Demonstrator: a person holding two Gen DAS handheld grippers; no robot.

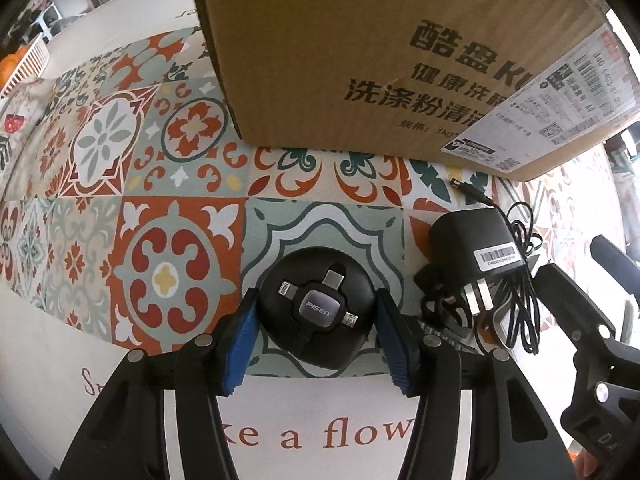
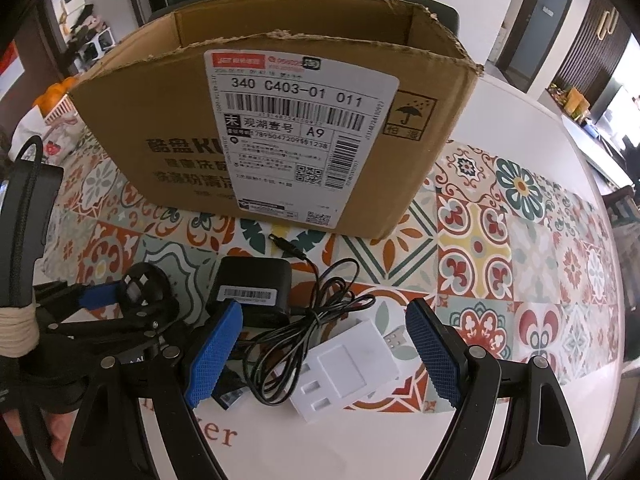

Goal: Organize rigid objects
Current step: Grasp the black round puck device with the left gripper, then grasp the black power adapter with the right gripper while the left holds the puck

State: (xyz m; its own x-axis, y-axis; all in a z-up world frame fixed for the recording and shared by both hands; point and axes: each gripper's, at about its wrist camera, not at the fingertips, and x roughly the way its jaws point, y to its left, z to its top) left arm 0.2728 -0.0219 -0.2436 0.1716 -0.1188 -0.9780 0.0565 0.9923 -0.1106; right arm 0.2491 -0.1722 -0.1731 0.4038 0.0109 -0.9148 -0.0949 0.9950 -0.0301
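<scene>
My left gripper [image 1: 316,336] has its blue pads against both sides of a round black PISEN cable reel [image 1: 318,314] that rests on the patterned cloth. It shows in the right wrist view too [image 2: 138,284]. My right gripper [image 2: 324,352] is open, its jaws on either side of a white plug adapter [image 2: 346,370] and the coiled black cord [image 2: 304,320] of a black power adapter [image 2: 252,288]. The power adapter also lies to the right of the reel in the left wrist view [image 1: 476,256]. An open cardboard box [image 2: 280,120] stands just behind these things.
The table [image 2: 532,128] is white under a tile-patterned cloth [image 2: 520,240]. The box [image 1: 400,52] fills the upper part of the left wrist view. A white basket [image 2: 60,108] with orange fruit sits at the far left. The right gripper's arm [image 1: 580,320] is close beside the left one.
</scene>
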